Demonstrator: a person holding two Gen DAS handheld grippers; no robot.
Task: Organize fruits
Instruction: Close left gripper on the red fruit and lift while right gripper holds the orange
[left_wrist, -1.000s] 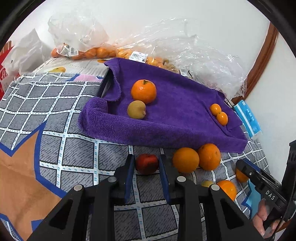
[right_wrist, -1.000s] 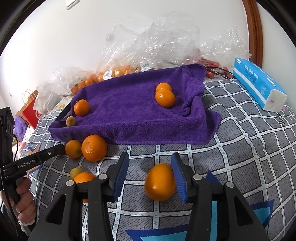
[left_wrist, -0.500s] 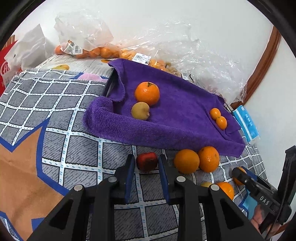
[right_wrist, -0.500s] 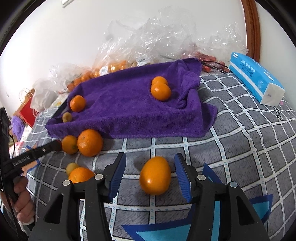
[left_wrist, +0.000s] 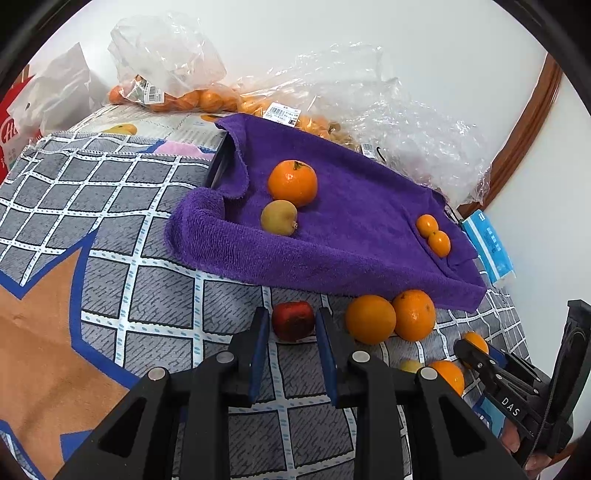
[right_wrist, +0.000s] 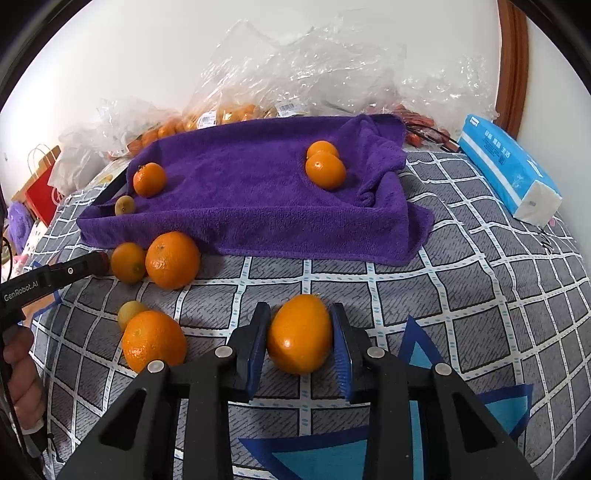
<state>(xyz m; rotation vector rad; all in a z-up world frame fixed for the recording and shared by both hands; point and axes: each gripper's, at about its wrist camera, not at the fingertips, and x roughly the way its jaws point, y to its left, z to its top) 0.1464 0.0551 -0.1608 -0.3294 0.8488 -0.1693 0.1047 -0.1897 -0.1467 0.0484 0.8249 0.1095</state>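
Fruit is gripped on both sides: the right tool (right_wrist: 300, 341) is clenched on an oval orange (right_wrist: 299, 334), the left tool (left_wrist: 288, 330) on a red fruit (left_wrist: 293, 319), both low over the checked bedcover (right_wrist: 461, 280). Lift each straight up, gently, then carry to the purple towel (right_wrist: 251, 192). Towel holds four fruits: three orange, one greenish. Four more lie loose on the cover in front of it: three orange, one small yellowish.

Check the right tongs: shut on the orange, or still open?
Shut on it. In the right wrist view the right tongs have both blue pads pressed against the sides of the orange, no gap showing.
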